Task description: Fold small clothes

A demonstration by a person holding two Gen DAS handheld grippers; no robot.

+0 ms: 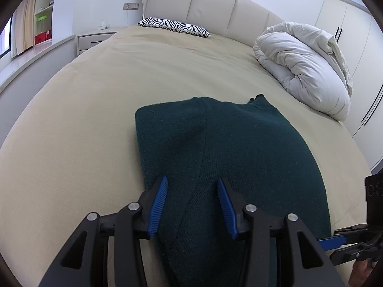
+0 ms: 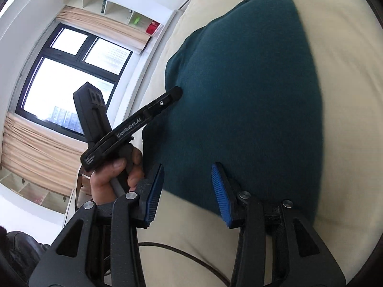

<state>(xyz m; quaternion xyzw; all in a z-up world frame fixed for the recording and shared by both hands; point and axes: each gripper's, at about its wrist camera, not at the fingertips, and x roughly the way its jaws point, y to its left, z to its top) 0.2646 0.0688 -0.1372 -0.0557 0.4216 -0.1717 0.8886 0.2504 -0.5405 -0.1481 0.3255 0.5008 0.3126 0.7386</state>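
A dark green knitted garment (image 1: 229, 148) lies folded on the beige bed sheet (image 1: 95, 110); it also shows in the right wrist view (image 2: 244, 91). My left gripper (image 1: 192, 184) is open, its blue pads over the garment's near end, holding nothing. My right gripper (image 2: 188, 171) is open over the garment's near edge, holding nothing. The left gripper also appears in the right wrist view (image 2: 177, 93), held by a hand, its tip at the garment's left edge. The right gripper shows at the right edge of the left wrist view (image 1: 335, 240).
A rolled white duvet (image 1: 304, 64) lies at the bed's far right. A zebra-print pillow (image 1: 174, 25) sits by the cream headboard (image 1: 210, 2). A nightstand (image 1: 93, 39) stands to the left. A window (image 2: 69, 81) and a black cable (image 2: 182, 253) show in the right wrist view.
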